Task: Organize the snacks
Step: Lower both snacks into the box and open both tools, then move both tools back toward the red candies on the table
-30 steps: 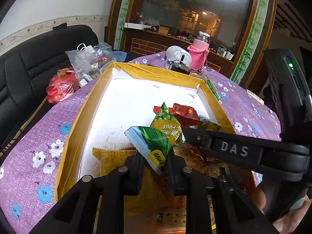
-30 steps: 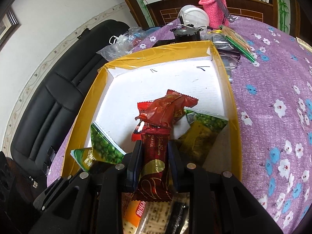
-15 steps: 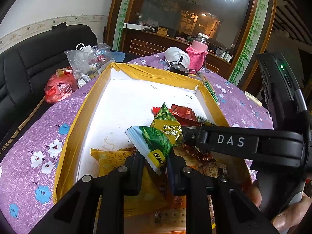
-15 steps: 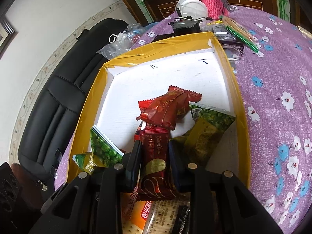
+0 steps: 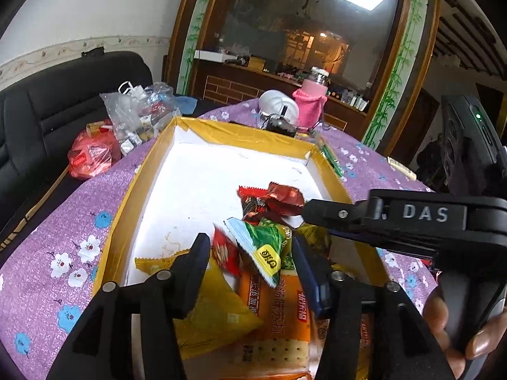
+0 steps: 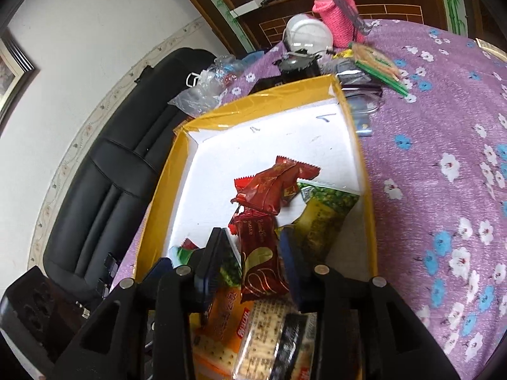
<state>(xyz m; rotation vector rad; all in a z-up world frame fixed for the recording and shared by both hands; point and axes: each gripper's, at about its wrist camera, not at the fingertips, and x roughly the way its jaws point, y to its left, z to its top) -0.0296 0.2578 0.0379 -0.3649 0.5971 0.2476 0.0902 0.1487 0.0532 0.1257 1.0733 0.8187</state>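
A yellow-rimmed box (image 5: 240, 133) with a white floor holds the snacks; it also shows in the right wrist view (image 6: 263, 101). My left gripper (image 5: 250, 253) is open over its near end, and the green pea packet (image 5: 263, 247) sits loose between the fingers, blurred. My right gripper (image 6: 253, 247) is open with the dark red chocolate packet (image 6: 258, 259) loose between its fingers. Another red packet (image 6: 272, 186) and a green-yellow packet (image 6: 323, 218) lie in the box. Orange cracker packs (image 5: 275, 313) lie below.
The box stands on a purple flowered tablecloth (image 6: 443, 145). Behind it are a pink-sleeved bottle (image 6: 332, 15), a white round object (image 6: 307, 34) and plastic bags (image 5: 133, 120). A black sofa (image 5: 47, 107) is at left. The right gripper's body (image 5: 424, 218) crosses the left view.
Both grippers have opened. The green packet is out of the left grip and the dark red packet is out of the right grip. Both cameras have tilted slightly.
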